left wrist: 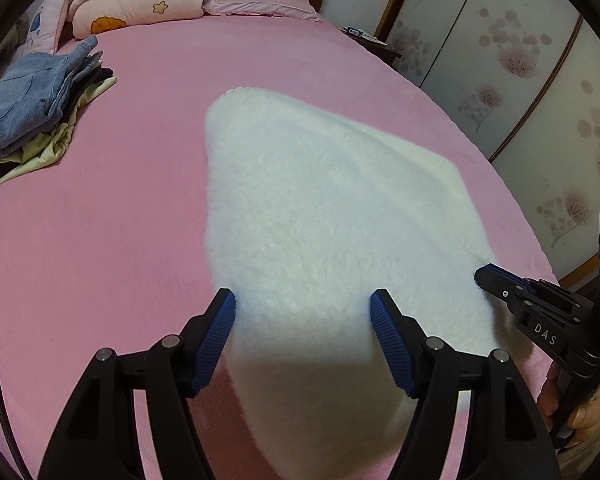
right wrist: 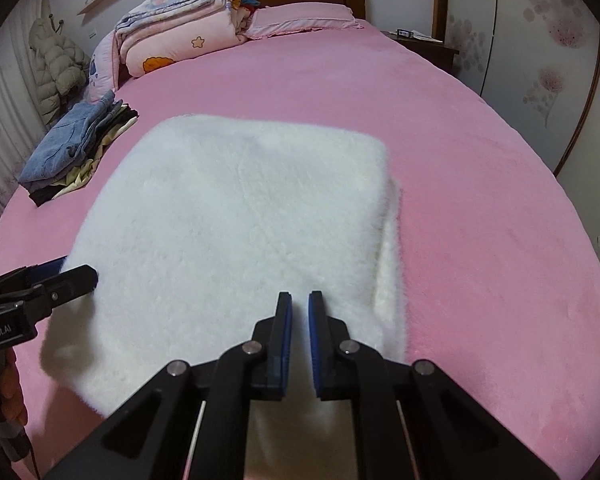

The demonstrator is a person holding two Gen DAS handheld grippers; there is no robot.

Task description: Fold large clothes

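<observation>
Fleece (right wrist: 236, 216), white and already doubled over, lies on the pink bed (right wrist: 480, 160), with its near edge hanging toward me off the bed's front. I judge I laid it there so the next fold has a flat base and the stack of folded clothes (right wrist: 72, 152), well to the fleece's left, stays out of the way. My left gripper (left wrist: 303, 312) stands wide open over the fleece's near left corner, pads clear of the pile. My right gripper (right wrist: 300, 312) is nearly closed above the near edge; whether any fleece sits pinched between its pads I cannot tell. Only the right view shows the layered fold down the fleece's right side and the faint seam across its top. Only the left view shows my hand (left wrist: 580, 408) holding the right gripper beside the fleece's near right corner.
</observation>
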